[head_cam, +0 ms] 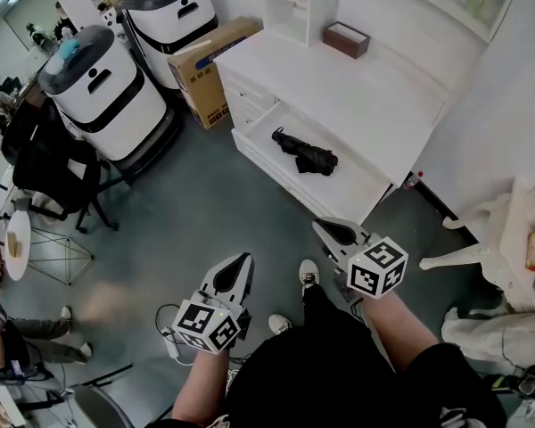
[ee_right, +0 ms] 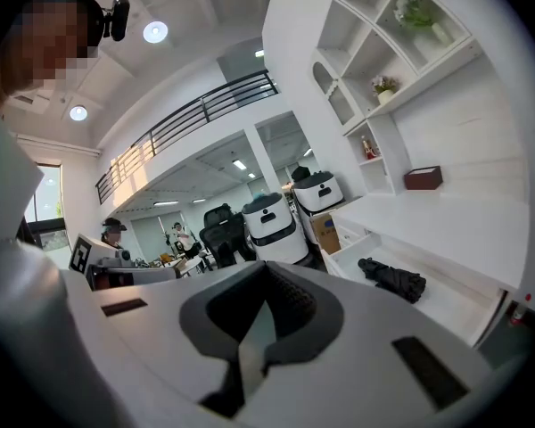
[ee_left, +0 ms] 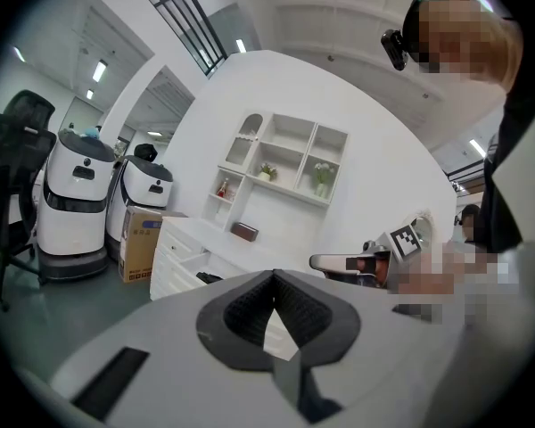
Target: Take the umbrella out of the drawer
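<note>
A: How do the jaws stand?

B: Together on both. The left gripper (ee_left: 274, 275) shows its dark pads meeting at the tip with nothing between them, and the right gripper (ee_right: 267, 267) shows the same.

A: And the umbrella?

B: Well apart from both. It lies folded and black in the open drawer (head_cam: 361, 188) under the white desk (head_cam: 366, 92), toward the drawer's left half.

A: Which view shows it best?

B: The head view gives the umbrella (head_cam: 305, 153) whole. Its long axis runs along the drawer, from a slim end at upper left to a bulkier end at lower right. The right gripper's view also shows it (ee_right: 392, 278) clearly. The left gripper's view shows only a dark sliver (ee_left: 209, 277) over the drawer's edge.

A: Anything only the head view gives?

B: Both grippers held above the grey floor (head_cam: 205, 212), short of the drawer, left (head_cam: 245, 259) and right (head_cam: 319, 226). A brown box (head_cam: 346, 39) sits on the desk.

A: Anything unclear?

B: Which end is the handle; I cannot tell.
</note>
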`<move>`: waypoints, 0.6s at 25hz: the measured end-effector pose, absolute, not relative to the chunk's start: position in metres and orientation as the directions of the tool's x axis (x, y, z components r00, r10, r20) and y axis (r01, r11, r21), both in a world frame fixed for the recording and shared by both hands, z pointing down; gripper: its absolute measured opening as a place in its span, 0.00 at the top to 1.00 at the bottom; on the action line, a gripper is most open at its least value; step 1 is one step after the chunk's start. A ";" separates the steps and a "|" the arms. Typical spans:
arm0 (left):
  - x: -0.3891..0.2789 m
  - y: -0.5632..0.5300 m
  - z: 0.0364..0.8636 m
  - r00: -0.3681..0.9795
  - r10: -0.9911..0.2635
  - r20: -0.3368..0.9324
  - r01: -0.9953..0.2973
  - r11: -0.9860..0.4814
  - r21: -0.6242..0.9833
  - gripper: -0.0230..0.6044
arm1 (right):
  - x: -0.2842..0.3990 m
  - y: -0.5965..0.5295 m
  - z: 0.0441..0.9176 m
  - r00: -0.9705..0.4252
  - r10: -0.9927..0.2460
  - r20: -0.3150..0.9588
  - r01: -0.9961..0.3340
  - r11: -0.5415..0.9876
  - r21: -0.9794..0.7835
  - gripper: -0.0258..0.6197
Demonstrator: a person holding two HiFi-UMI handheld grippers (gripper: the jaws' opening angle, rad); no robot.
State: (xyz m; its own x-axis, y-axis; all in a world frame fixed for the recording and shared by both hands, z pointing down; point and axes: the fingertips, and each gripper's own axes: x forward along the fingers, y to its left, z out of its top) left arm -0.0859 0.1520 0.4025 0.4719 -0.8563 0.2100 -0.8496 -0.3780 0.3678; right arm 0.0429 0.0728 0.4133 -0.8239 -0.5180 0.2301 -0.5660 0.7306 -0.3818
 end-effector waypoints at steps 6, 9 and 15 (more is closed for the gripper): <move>-0.082 0.112 0.402 0.458 -0.861 0.220 -0.855 -0.360 0.372 0.96 | 0.044 0.032 0.416 -0.834 -0.498 0.237 -0.551 0.735 -0.394 0.96; -0.079 0.092 0.402 0.454 -0.863 0.222 -0.858 -0.357 0.369 0.96 | 0.048 0.011 0.420 -0.833 -0.496 0.244 -0.553 0.733 -0.397 0.96; -0.071 0.057 0.410 0.450 -0.863 0.230 -0.861 -0.351 0.368 0.96 | 0.058 -0.029 0.426 -0.830 -0.496 0.255 -0.557 0.730 -0.396 0.96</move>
State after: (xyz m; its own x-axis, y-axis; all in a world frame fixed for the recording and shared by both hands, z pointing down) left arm -0.0710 0.0569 0.4098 0.4497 -0.8630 0.2301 -0.8612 -0.3506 0.3679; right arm 0.0576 -0.0289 0.4263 -0.8304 -0.4955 0.2548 -0.5571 0.7300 -0.3958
